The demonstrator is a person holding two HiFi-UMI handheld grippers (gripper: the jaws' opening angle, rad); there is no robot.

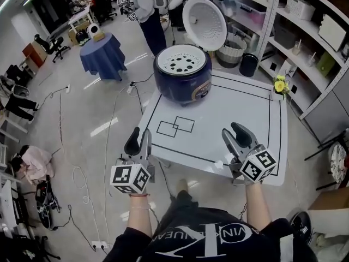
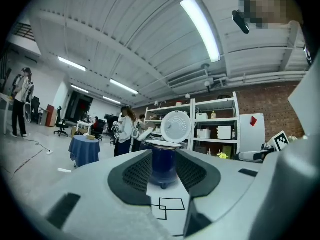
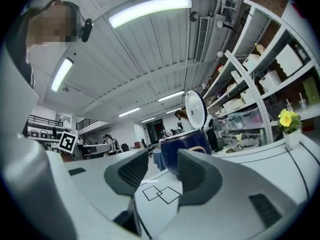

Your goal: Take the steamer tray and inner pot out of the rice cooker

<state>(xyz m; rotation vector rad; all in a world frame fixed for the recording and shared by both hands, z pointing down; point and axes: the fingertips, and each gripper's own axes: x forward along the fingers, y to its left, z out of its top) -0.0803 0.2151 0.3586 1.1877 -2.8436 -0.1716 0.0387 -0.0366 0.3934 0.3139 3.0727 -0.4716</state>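
Note:
A dark blue rice cooker (image 1: 182,74) stands at the far side of the white table (image 1: 245,113) with its white lid (image 1: 204,23) flipped up. A white perforated steamer tray (image 1: 181,61) lies in its top; the inner pot under it is hidden. My left gripper (image 1: 138,142) hovers at the table's near left edge, open and empty. Near the front right, my right gripper (image 1: 235,136) is open with nothing between its jaws. Both point level at the rice cooker (image 2: 162,164) (image 3: 186,150), well short of it.
Two overlapping black squares (image 1: 176,126) are drawn on the table inside a black border. A yellow flower (image 1: 280,85) stands at the far right corner. Shelving (image 1: 305,31) runs along the right. A person (image 1: 147,10) stands behind the cooker, near a blue-draped round table (image 1: 102,55).

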